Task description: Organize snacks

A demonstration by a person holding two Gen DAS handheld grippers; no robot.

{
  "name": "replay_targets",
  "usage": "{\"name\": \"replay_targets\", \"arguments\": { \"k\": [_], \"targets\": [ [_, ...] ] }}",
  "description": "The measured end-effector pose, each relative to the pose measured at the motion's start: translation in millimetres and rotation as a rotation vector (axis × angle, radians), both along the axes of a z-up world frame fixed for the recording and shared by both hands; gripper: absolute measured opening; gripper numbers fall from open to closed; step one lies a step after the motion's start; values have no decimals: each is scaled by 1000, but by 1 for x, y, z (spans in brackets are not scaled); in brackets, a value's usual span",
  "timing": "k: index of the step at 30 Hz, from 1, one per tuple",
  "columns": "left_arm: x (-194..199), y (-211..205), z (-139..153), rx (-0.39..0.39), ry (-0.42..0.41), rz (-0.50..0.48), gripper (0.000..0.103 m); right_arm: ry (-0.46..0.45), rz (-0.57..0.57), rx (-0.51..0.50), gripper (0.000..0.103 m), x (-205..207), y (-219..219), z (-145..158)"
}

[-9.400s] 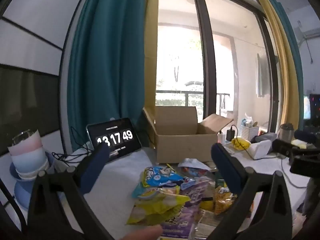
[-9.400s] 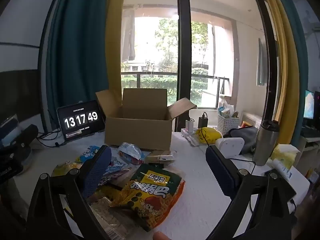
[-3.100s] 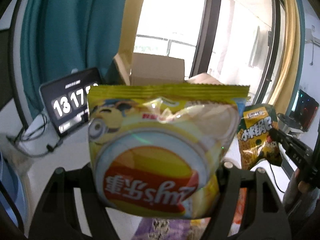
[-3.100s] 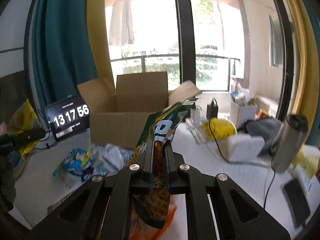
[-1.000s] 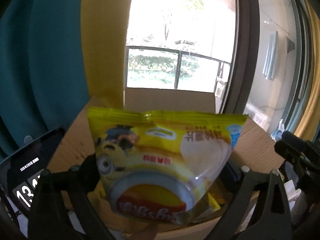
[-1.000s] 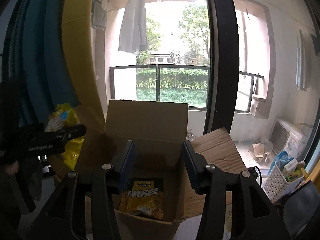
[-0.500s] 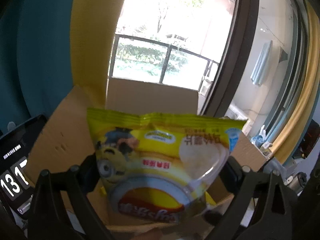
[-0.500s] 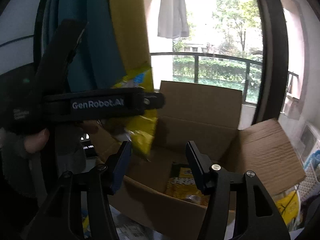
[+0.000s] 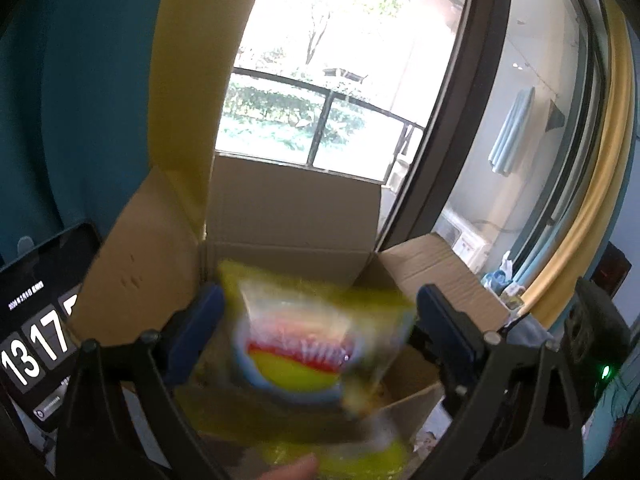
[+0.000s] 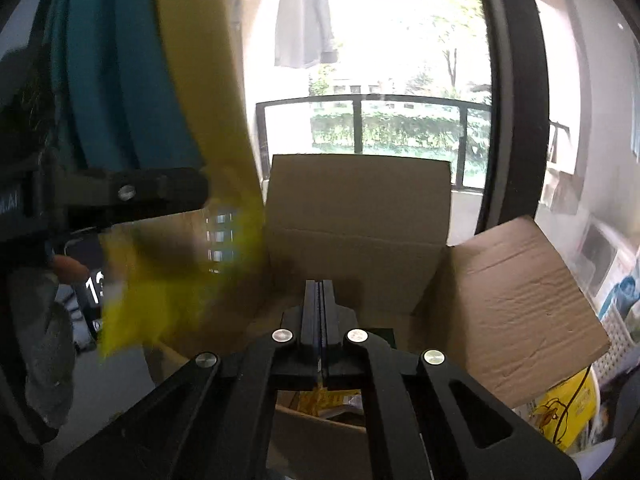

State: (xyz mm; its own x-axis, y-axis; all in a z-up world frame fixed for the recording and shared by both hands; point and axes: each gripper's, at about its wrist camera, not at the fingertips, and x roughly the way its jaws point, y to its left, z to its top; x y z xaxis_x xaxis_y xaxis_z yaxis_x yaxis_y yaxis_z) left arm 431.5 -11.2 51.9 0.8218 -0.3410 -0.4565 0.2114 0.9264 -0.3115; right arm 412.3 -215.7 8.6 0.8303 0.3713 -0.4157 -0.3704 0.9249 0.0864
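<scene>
The open cardboard box [image 9: 292,208] fills both views, its flaps spread. A yellow chip bag [image 9: 312,344], blurred by motion, hangs low over the box mouth between the spread blue pads [image 9: 200,320] of my left gripper [image 9: 320,320], which is open. The right wrist view shows the same bag [image 10: 160,292] as a yellow blur beneath the left gripper's finger [image 10: 160,190]. My right gripper [image 10: 320,292] hovers over the box [image 10: 356,208]; its jaws are closing and meet with nothing between them. An orange snack bag [image 10: 320,400] lies inside the box.
A tablet clock [image 9: 36,352] stands left of the box. Teal and yellow curtains [image 10: 132,80] and a tall window rise behind it. Right of the box are a white basket [image 10: 624,320] and a yellow object [image 10: 560,412]. A fingertip [image 9: 296,468] shows at the bottom edge.
The yellow bag has slipped down from between the left pads, which now show bare, and is blurred. The right jaws went from apart to closed, and the right gripper moved in over the box.
</scene>
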Motion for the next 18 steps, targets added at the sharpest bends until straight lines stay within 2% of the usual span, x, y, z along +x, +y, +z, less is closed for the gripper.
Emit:
{"name": "replay_targets", "arguments": {
  "k": [2, 4, 6, 7, 12, 18],
  "targets": [
    [5, 3, -1, 5, 2, 11, 98, 9, -12, 13, 2, 2, -4, 1],
    [13, 5, -3, 6, 18, 16, 98, 32, 2, 21, 14, 2, -4, -1],
    [20, 6, -7, 10, 33, 22, 98, 32, 7, 32, 52, 0, -4, -3],
    [21, 6, -8, 22, 29, 36, 98, 35, 13, 37, 56, -3, -4, -3],
    [19, 13, -11, 34, 15, 68, 98, 48, 45, 23, 57, -6, 4, -11],
    [-3, 13, -12, 127, -31, 112, 98, 42, 34, -2, 57, -14, 7, -8]
  ]
}}
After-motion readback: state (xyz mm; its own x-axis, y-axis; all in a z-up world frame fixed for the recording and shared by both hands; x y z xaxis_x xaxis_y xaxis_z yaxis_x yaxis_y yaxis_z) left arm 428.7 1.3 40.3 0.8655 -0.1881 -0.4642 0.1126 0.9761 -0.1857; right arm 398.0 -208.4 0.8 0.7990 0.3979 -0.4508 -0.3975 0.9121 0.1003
